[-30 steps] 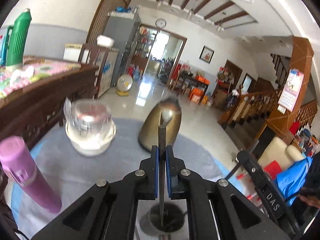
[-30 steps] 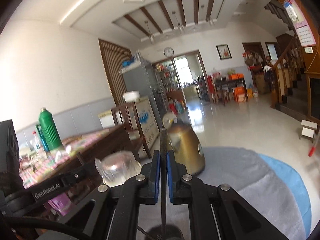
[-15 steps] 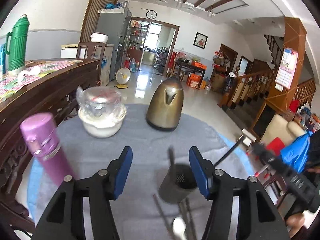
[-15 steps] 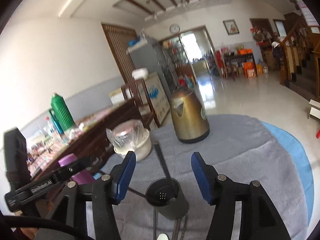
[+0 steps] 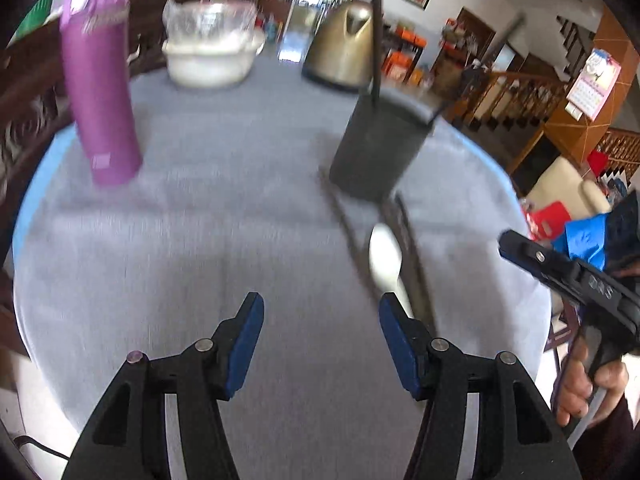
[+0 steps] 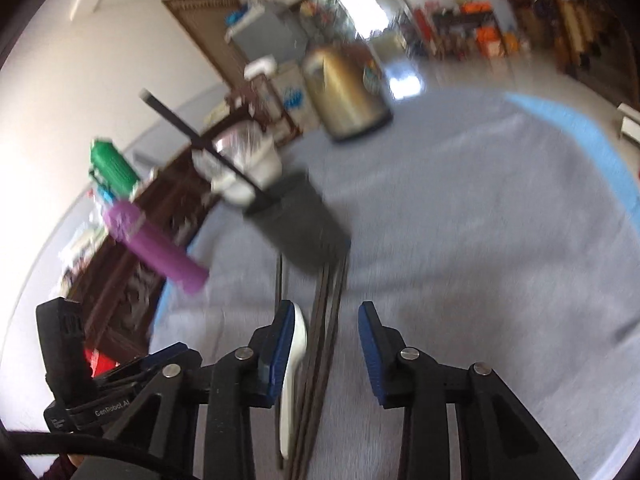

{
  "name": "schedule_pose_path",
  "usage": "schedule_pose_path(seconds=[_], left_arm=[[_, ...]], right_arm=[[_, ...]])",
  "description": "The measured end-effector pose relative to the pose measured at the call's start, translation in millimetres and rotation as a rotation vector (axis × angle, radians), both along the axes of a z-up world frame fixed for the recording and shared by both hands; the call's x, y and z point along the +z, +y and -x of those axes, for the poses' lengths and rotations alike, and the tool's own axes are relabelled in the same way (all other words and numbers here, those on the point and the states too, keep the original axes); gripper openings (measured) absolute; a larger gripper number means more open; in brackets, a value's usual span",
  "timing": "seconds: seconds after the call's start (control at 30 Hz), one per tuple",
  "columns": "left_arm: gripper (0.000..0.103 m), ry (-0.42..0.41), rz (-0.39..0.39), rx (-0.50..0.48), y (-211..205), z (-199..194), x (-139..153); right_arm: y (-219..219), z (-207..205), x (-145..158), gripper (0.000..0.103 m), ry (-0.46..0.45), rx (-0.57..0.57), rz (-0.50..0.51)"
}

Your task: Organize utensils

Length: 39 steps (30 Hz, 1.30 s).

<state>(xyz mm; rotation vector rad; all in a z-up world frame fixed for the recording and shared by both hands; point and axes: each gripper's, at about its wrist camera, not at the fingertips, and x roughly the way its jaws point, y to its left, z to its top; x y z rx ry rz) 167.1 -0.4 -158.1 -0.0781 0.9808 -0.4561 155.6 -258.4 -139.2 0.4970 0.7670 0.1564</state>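
My left gripper [image 5: 320,320] hangs released over the grey-clothed worktop [image 5: 224,216], its blue pads spread wide with only bare cloth between them. My right gripper [image 6: 326,328] is part-open and closing, tilted down over the loose utensils; the dark chopsticks [image 6: 326,312] run between its pads, untouched as far as the blurred view shows, and the white spoon [image 6: 294,360] lies against the inner face of its left pad. Both sit on the cloth just in front of the dark utensil holder [image 6: 304,228], which stands upright near the worktop's middle with two dark handles [image 6: 208,144] leaning out of it. Beyond it are a purple bottle [image 5: 100,80], a plastic-covered white bowl [image 5: 212,52] and a gold kettle [image 5: 344,48]. My right hand [image 5: 592,384] grips its handle at the left view's edge.
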Motion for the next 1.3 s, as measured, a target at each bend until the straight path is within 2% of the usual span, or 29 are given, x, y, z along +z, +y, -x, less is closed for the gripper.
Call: schedule_pose_path(seconds=[0.17, 0.27, 0.4, 0.5, 0.6, 0.7, 0.83, 1.0, 1.07, 1.17, 1.3], left_arm=[[0.046, 0.038, -0.011, 0.026, 17.7, 12.9, -16.2], [0.046, 0.033, 0.000, 0.036, 25.2, 12.8, -13.8], [0.046, 0.005, -0.003, 0.030, 23.2, 14.2, -6.5], [0.046, 0.019, 0.009, 0.023, 22.2, 10.4, -7.6], [0.046, 0.039, 0.019, 0.016, 16.7, -1.0, -6.9], [0.046, 0.041, 0.041, 0.013, 10.7, -17.1, -2.8], [0.046, 0.043, 0.024, 0.004, -5.0, -49.7, 1.6], [0.046, 0.104, 0.028, -0.012, -26.9, -87.0, 0.1], [0.046, 0.134, 0.004, -0.012, -35.9, -97.9, -5.0], [0.038, 0.166, 0.006, -0.017, -45.3, -112.9, -9.9], [0.035, 0.173, -0.008, -0.019, -52.9, -123.4, -12.0]], right_arm=[[8.7, -17.2, -27.7, 0.027, 0.089, 0.012, -0.006], [20.2, -27.9, -30.6, 0.026, 0.103, 0.033, -0.013], [44.1, -29.9, -27.4, 0.026, 0.098, 0.117, 0.009], [49.7, -30.2, -31.7, 0.026, 0.109, 0.093, 0.072], [38.2, -38.3, -37.5, 0.026, 0.143, 0.051, 0.046], [27.1, -48.6, -35.9, 0.026, 0.139, 0.007, 0.046], [22.8, -73.4, -34.4, 0.024, 0.159, -0.002, 0.052], [21.3, -100.5, -36.5, 0.018, 0.206, -0.004, 0.047], [23.2, -112.1, -38.8, 0.017, 0.241, 0.007, 0.055], [25.7, -124.1, -44.5, 0.015, 0.280, 0.015, 0.056], [28.0, -134.5, -51.1, 0.012, 0.322, 0.019, 0.065]])
